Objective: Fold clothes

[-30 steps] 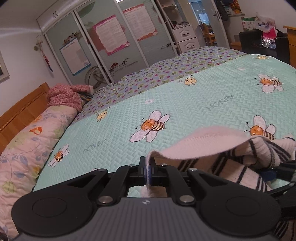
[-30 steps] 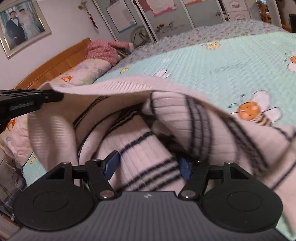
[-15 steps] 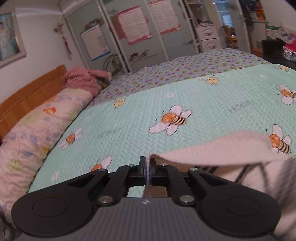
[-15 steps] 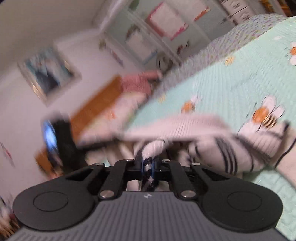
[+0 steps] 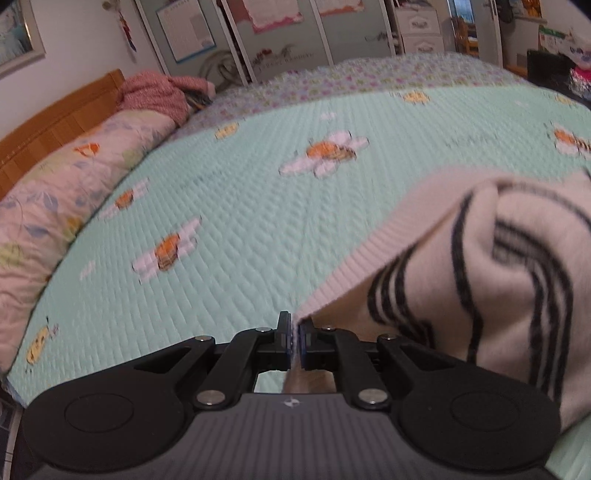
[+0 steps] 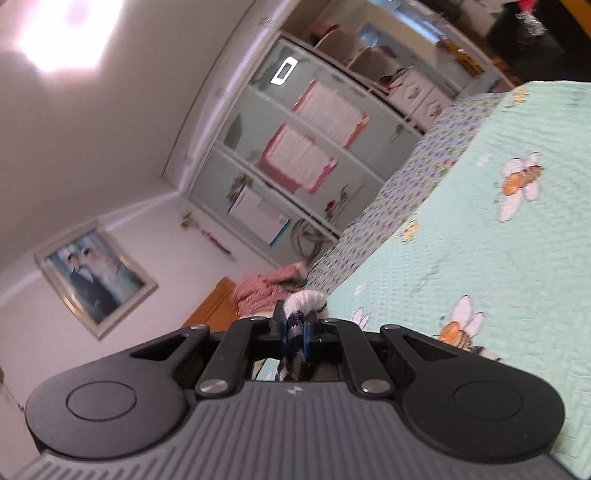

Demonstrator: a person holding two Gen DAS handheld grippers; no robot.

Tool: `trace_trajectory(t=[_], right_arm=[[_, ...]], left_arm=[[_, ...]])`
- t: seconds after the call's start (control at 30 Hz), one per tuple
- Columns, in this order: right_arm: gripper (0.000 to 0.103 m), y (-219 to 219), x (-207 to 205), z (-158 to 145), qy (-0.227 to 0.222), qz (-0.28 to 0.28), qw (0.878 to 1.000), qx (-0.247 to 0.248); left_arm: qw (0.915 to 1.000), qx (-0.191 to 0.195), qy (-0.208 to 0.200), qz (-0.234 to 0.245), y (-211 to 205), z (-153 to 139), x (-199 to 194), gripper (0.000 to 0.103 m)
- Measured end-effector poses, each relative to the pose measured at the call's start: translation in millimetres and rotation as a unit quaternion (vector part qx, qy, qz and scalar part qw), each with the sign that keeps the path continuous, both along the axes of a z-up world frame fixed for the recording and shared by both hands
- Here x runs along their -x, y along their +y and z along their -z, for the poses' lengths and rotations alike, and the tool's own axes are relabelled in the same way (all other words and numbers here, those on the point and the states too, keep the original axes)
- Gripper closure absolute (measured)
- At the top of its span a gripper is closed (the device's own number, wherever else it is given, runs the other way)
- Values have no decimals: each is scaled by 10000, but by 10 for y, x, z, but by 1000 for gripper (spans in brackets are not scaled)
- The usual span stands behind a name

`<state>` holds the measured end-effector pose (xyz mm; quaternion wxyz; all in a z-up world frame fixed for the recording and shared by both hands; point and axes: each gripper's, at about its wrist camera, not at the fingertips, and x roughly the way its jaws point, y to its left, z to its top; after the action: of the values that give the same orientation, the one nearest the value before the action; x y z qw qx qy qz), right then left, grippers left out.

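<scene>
Left wrist view: left hand-held gripper (image 5: 294,341) clamped on ribbed hem of striped sweater (image 5: 480,280), bulk rising rightward over bed (image 5: 240,221). Right wrist view: right hand-held gripper (image 6: 295,334) pinching bunched knit, rest hanging below, unseen.

My view: mint bee-print bedspread (image 5: 240,206) fills mid-frame. Floral pillow (image 5: 66,192) along the left edge, against a wooden headboard (image 5: 55,110). Pink garment heap (image 5: 155,92) upper left. Wardrobe doors (image 5: 280,33) with posters, top. Framed wedding photo (image 6: 96,273) left in right view.
</scene>
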<state>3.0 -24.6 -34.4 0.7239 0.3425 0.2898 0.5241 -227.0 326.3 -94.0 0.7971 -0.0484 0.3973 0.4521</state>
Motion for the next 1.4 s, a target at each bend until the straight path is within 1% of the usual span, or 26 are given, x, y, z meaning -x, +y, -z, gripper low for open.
trace_trajectory(t=[0.13, 0.23, 0.33, 0.4, 0.47, 0.5, 0.57, 0.6, 0.63, 0.67, 0.73, 0.77, 0.8, 0.83, 0.87, 0.93, 1.0, 1.03, 1.13, 1.17, 1.23, 1.3, 1.4], right_arm=[[94, -154, -148, 211, 218, 389, 9987, 235], [94, -296, -223, 496, 455, 735, 9947, 553], [94, -440, -295, 737, 817, 1004, 9900, 568], [94, -507, -348, 804, 908, 1161, 9874, 577], [94, -543, -397, 863, 952, 1296, 9850, 621], [94, -541, -418, 892, 922, 1343, 9840, 718], [94, -474, -457, 962, 862, 1459, 9784, 1187], [92, -428, -478, 999, 843, 1524, 9738, 1459], [91, -386, -499, 1039, 871, 1557, 9692, 1700], [84, -351, -520, 1084, 977, 1535, 9650, 1890], [83, -282, -563, 1174, 1189, 1490, 9551, 2267], [81, -276, -581, 1198, 1276, 1541, 9505, 2378], [72, -320, -591, 1186, 1331, 1723, 9471, 2358], [67, -365, -603, 1171, 1391, 1903, 9433, 2339], [60, -402, -616, 1143, 1415, 2044, 9410, 2296], [59, -429, -620, 1051, 1290, 2152, 9440, 2140], [54, -364, -568, 940, 1066, 2073, 9511, 2025], [53, -316, -538, 894, 963, 2009, 9546, 1978], [53, -109, -481, 893, 908, 1617, 9648, 1865], [53, -49, -469, 910, 924, 1502, 9669, 1845], [53, 46, -451, 978, 1016, 1357, 9675, 1875], [53, 78, -434, 1020, 1049, 1257, 9673, 1938], [53, 15, -400, 1111, 1116, 1169, 9668, 1978]], left_arm=[[9999, 97, 44, -35, -29, 85, 71, 96], [9999, 120, 59, -85, -20, 98, 103, 96], [9998, 117, 87, -124, -31, 108, 114, 96], [9997, 156, 114, -114, -40, 125, 116, 95], [9996, 271, 8, -35, -53, 118, 135, 93], [9994, 322, -76, 38, -71, 100, 148, 90], [9992, 307, -200, 160, -123, 39, 178, 75], [9990, 298, -260, 220, -149, 9, 193, 60], [9987, 289, -321, 281, -175, -22, 208, 50], [9982, 276, -416, 328, -198, -69, 238, 47], [9969, 249, -607, 423, -246, -166, 300, 46], [9961, 259, -718, 441, -250, -219, 334, 45], [9953, 265, -823, 433, -253, -273, 368, 43], [9947, 254, -911, 414, -260, -334, 395, 43], [9940, 223, -971, 441, -262, -395, 395, 42], [9928, 87, -1003, 650, -281, -517, 304, 42], [9914, -143, -864, 968, -320, -616, 83, 41], [9903, -268, -762, 1130, -344, -651, -58, 39], [9818, -447, -449, 1788, -397, -666, -512, 32], [9779, -468, -317, 2011, -406, -649, -663, 32], [9711, -656, 51, 2294, -433, -569, -939, 32], [9665, -810, 331, 2412, -425, -482, -1144, 32], [9595, -740, 596, 2650, -386, -382, -1341, 32]])
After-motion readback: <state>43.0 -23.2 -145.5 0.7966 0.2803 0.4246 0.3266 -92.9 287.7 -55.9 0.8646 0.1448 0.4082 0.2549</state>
